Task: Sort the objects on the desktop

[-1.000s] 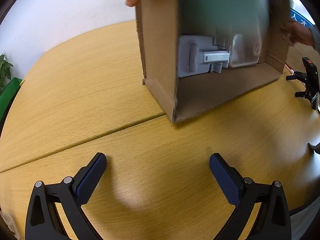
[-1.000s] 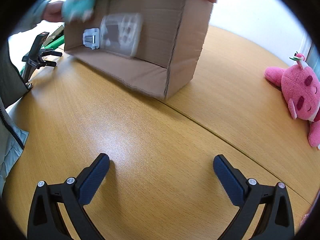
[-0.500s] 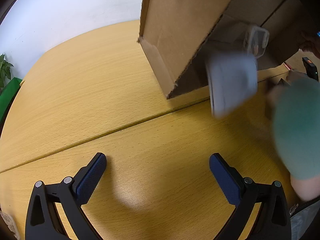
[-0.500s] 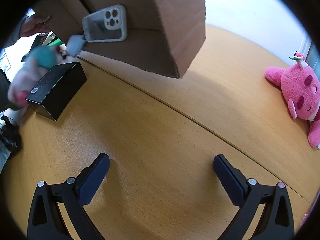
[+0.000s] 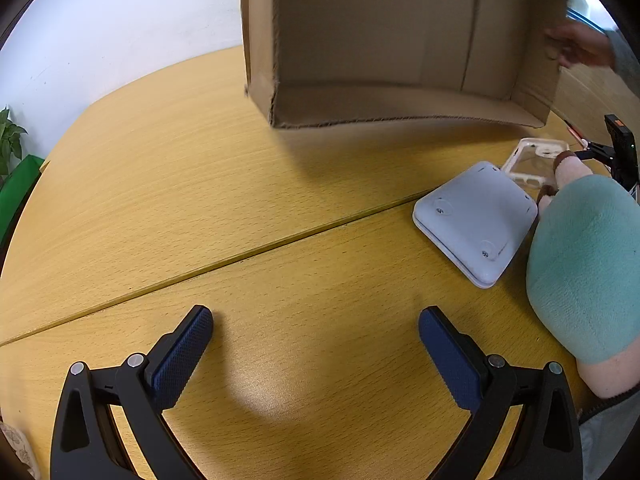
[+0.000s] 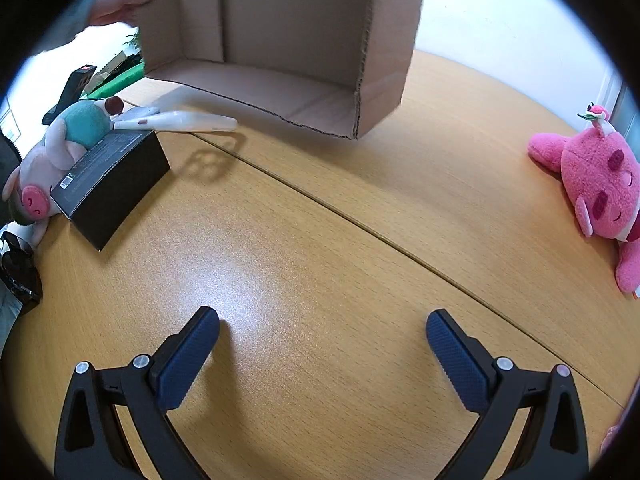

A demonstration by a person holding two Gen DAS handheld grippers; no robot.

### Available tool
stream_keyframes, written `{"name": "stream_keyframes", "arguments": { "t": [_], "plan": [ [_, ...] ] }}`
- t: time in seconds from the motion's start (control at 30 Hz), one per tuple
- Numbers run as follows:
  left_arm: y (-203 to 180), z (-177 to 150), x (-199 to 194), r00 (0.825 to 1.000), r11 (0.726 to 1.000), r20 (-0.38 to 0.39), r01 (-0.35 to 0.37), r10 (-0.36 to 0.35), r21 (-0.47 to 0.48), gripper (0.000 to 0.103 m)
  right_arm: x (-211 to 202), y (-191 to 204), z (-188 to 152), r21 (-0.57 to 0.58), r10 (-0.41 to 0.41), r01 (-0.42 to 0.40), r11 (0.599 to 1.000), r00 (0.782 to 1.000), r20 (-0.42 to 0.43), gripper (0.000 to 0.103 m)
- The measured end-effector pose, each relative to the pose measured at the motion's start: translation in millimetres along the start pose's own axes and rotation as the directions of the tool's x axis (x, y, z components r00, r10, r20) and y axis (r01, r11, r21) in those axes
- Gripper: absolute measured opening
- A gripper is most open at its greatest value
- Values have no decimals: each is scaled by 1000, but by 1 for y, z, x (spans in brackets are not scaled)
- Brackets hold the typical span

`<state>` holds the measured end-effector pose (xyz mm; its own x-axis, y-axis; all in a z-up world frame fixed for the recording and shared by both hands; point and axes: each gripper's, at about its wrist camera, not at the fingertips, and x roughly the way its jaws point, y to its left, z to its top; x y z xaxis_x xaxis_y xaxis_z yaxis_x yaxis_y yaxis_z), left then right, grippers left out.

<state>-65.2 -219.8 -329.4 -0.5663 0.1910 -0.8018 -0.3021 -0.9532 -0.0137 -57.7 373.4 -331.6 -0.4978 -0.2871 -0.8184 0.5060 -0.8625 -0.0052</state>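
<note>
A person's hands hold an empty cardboard box (image 5: 392,40) tilted above the far side of the wooden table (image 5: 180,184); it also shows in the right wrist view (image 6: 288,40). Below it lie a grey flat device (image 5: 476,220), a clear phone case (image 5: 534,160) and a teal-and-pink plush pig (image 5: 584,264). The right wrist view shows the pig (image 6: 60,148), a black box (image 6: 112,184) and a white object (image 6: 180,122). My left gripper (image 5: 316,356) and right gripper (image 6: 322,360) are open and empty, low over the near table.
A pink plush toy (image 6: 600,184) lies at the right edge of the table. A black phone stand (image 5: 620,152) stands at the far right in the left wrist view. A green plant (image 5: 10,140) is beyond the table's left edge.
The box was tipped over and lifted; the grey device, phone case, black box and plush pig fell out onto the table. Both grippers stayed still.
</note>
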Motion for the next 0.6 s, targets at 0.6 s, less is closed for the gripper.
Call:
{"name": "stream_keyframes", "arguments": {
  "t": [0.6],
  "plan": [
    [4, -3, 7, 1000, 1000, 1, 0, 0, -1, 103, -2, 3, -9, 1, -1, 1, 1000, 1000, 0, 103]
  ]
}}
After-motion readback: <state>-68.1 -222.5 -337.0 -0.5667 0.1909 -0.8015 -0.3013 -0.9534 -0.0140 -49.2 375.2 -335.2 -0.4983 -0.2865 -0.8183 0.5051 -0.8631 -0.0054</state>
